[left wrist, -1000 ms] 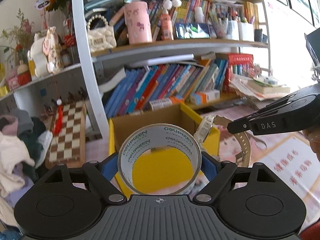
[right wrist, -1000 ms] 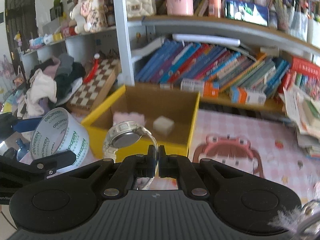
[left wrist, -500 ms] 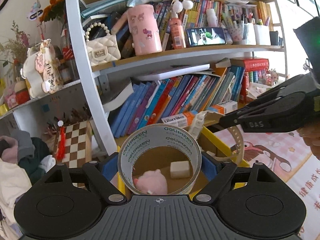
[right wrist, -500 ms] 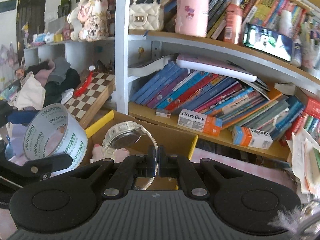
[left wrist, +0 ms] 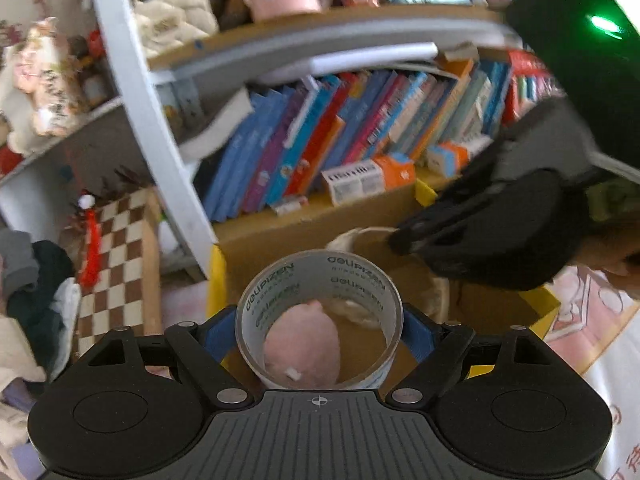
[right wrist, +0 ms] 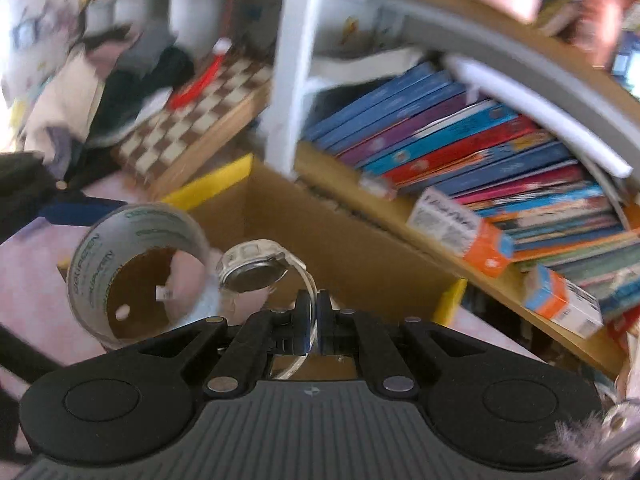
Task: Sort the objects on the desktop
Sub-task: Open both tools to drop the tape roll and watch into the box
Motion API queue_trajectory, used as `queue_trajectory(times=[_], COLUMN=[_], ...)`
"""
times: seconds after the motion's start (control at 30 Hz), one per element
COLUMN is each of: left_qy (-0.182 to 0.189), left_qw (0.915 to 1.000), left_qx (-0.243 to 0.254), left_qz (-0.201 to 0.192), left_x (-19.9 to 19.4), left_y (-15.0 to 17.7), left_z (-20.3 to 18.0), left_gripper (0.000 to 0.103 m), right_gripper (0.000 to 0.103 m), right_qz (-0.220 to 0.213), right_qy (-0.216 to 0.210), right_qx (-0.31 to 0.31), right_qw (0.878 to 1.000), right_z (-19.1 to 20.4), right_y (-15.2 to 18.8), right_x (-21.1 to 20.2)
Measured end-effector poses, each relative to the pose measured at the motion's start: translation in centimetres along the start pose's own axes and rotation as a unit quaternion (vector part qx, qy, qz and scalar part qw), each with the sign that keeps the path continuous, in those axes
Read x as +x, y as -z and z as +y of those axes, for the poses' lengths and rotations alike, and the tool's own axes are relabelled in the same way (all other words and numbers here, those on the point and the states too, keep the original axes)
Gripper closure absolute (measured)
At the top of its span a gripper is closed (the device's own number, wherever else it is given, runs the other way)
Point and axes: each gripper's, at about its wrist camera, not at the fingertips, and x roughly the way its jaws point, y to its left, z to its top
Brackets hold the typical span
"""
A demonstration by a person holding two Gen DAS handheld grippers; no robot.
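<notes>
My left gripper is shut on a roll of clear packing tape, held over the open cardboard box with yellow flaps. Through the roll a pink plush toy shows on the box floor. My right gripper is shut on the strap of a white wristwatch, also over the box. The tape roll hangs just left of the watch. The right gripper appears dark and blurred at the right of the left wrist view, the watch at its tip.
Behind the box stands a bookshelf with a white upright and leaning books. A chessboard leans at the left beside a heap of clothes. A pink patterned mat covers the desk at the right.
Both grippers have moved forward and down over the box, carrying the tape and the watch. The view now looks into the box, and the right gripper sits closer to the tape roll.
</notes>
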Motion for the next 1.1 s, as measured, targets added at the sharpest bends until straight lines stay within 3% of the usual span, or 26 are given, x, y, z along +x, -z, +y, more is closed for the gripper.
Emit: queue_trajectory(times=[0.33,0.9,1.1], left_qy=[0.029,0.053,0.033], left_qw=[0.9980,0.9946,0.9960], left_qx=[0.004,-0.019,-0.010], left_qz=[0.056,0.088,0.082], left_x=[3.6,5.1,4.5], left_y=[0.1,-0.1,0.0], left_z=[-1.0,-0.7,-1.1], left_gripper=[0.017,0.017,0.016], right_gripper=[0.100,0.099,0.099], right_qz=[0.065,0.102,0.109], right_qy=[-0.027,-0.057,-0.059], right_qx=[-0.066,-0.042,-0.024], right_qw=[0.995,0.992,0.992], right_z=[0.2,-1.7,-2.3], right_y=[-1.1,-0.9,-0.6], right_x=[5.3,8.0,8.3])
